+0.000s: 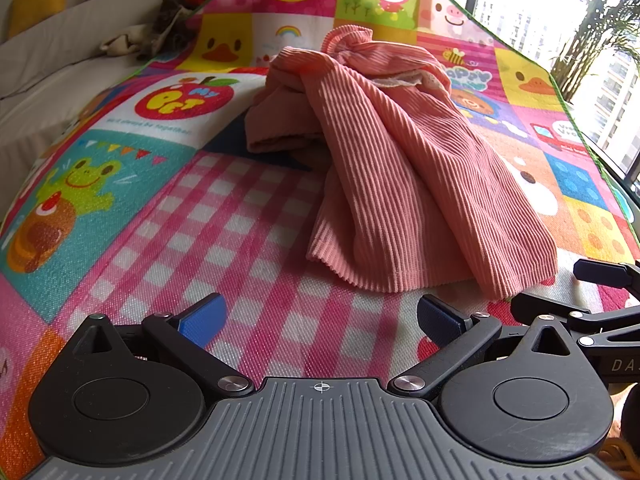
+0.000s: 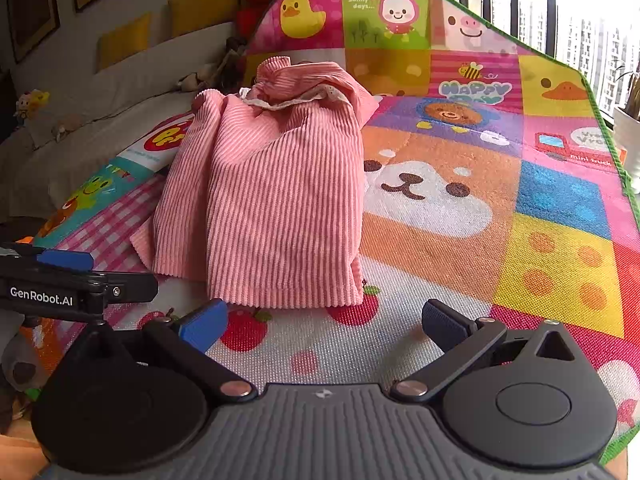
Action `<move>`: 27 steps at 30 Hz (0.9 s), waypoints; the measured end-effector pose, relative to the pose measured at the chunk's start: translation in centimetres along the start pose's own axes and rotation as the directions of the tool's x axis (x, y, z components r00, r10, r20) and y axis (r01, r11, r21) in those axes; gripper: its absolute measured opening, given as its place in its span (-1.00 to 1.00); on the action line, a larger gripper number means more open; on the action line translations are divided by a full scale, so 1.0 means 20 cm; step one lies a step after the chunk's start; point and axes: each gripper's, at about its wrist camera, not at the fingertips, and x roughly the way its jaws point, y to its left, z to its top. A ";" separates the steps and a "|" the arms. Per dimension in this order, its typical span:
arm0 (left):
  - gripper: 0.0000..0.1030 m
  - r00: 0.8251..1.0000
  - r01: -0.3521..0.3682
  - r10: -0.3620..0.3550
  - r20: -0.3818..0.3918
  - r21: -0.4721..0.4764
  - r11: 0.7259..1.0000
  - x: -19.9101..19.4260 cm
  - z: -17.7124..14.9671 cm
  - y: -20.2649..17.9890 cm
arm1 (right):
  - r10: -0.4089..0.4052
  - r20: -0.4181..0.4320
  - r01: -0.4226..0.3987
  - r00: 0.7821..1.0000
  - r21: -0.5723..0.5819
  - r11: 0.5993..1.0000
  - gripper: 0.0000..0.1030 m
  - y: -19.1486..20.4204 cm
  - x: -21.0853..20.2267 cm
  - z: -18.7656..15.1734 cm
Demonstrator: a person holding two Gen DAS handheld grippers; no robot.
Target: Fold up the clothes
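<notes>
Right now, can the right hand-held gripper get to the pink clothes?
Probably yes. The right hand-held gripper is open and points at the pink clothes, which lie crumpled just ahead on the play mat. Only bare mat lies between them.

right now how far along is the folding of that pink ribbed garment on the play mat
Barely started. The pink ribbed corduroy garment lies in a bunched heap on the colourful cartoon play mat, no neat fold visible. Nothing is in hand: left claw and right claw are open, short of it. Spreading flat and folding remain.
</notes>
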 end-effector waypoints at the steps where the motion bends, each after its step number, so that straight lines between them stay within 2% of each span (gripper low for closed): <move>1: 1.00 1.000 0.000 0.000 0.000 0.000 1.000 0.00 0.00 0.00 | 0.000 0.000 0.000 1.000 0.000 1.000 1.00 0.00 0.00 0.00; 18: 1.00 1.000 0.009 -0.009 -0.002 0.002 1.000 0.00 0.01 0.00 | 0.002 -0.007 -0.002 1.000 -0.002 1.000 1.00 0.00 0.00 0.01; 21: 1.00 0.999 0.048 -0.048 -0.003 0.008 0.999 0.01 0.07 0.04 | 0.031 -0.013 -0.032 0.999 -0.023 0.999 1.00 -0.01 -0.01 0.06; 24: 1.00 0.996 0.075 -0.076 0.040 0.013 0.997 0.02 0.19 0.09 | 0.029 0.031 -0.028 0.999 -0.044 0.999 1.00 -0.06 -0.02 0.17; 27: 1.00 0.993 0.073 -0.073 0.088 0.007 0.997 0.07 0.32 0.13 | 0.012 0.034 -0.012 0.999 0.013 1.000 1.00 -0.16 0.06 0.30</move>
